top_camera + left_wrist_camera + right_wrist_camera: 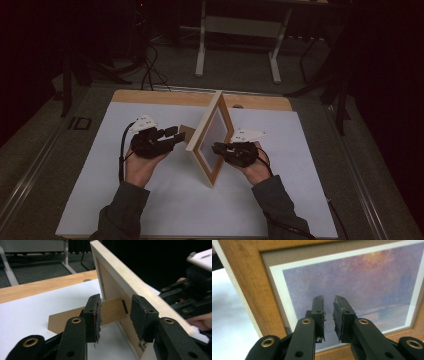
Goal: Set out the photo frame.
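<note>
A light wooden picture frame (212, 137) holding a purple and orange sky print is being stood on edge near the middle of a white sheet (165, 200) that is covering the wooden table (165, 96). The frame is being propped from behind by its brown cardboard easel flap (87, 315), which is being swung out from the frame's back and is reaching down towards the white sheet. The left gripper (175, 133) is being held behind the frame, its jaws spread fairly wide on either side of the flap, with no pad pressing on it in the left gripper view. The right gripper (217, 148) is being held at the front of the frame, close to the glass; in the right gripper view its jaws are being kept a narrow gap apart, with nothing between them. A white-legged stand (237, 47) is being left on the dark floor beyond the table.
</note>
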### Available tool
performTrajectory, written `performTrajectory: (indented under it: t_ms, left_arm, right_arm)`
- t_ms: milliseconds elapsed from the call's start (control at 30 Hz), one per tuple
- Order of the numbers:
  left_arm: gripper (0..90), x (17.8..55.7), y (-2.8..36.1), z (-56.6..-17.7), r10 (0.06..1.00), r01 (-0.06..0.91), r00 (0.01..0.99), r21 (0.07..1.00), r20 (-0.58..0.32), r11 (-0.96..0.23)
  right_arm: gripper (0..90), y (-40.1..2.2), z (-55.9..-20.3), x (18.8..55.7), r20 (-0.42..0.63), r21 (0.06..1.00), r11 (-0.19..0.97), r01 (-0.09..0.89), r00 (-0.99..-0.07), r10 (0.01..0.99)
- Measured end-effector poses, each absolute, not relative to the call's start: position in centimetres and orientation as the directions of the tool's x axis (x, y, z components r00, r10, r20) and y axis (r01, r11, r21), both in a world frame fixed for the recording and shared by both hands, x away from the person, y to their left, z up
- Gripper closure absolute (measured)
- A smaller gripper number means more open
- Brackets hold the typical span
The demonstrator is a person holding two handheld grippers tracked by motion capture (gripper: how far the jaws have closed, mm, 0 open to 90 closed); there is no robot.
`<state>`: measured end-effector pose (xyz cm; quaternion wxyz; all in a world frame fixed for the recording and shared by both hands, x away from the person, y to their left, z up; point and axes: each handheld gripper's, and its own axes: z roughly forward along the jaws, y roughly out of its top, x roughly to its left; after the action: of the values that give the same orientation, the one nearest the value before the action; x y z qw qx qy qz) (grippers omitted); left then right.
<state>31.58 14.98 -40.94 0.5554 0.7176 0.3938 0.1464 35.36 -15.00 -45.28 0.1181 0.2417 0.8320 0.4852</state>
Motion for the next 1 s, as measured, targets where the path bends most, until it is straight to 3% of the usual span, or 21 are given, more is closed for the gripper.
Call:
performTrajectory:
  t_ms: [400,700,833,1000]
  left_arm:
    - [46.0,28.4,14.5,-40.7,0.723,0.394,0.649,0.917,-0.239,-0.051]
    - [42.0,27.2,13.2,-41.1,0.724,0.378,0.649,0.925,-0.233,-0.041]
    - [41.9,26.8,12.0,-41.6,0.742,0.372,0.639,0.926,-0.204,-0.066]
    - [50.3,26.6,10.5,-42.1,0.774,0.365,0.611,0.927,-0.165,-0.090]
  right_arm:
    - [69.9,-15.3,-45.8,35.6,0.043,0.857,0.416,0.306,-0.845,0.532]
    - [61.2,-15.4,-46.1,35.7,0.058,0.851,0.414,0.323,-0.842,0.536]
    - [59.7,-15.4,-46.4,35.8,0.062,0.848,0.417,0.327,-0.842,0.536]
    - [59.5,-15.5,-46.4,35.8,0.063,0.846,0.419,0.329,-0.843,0.535]
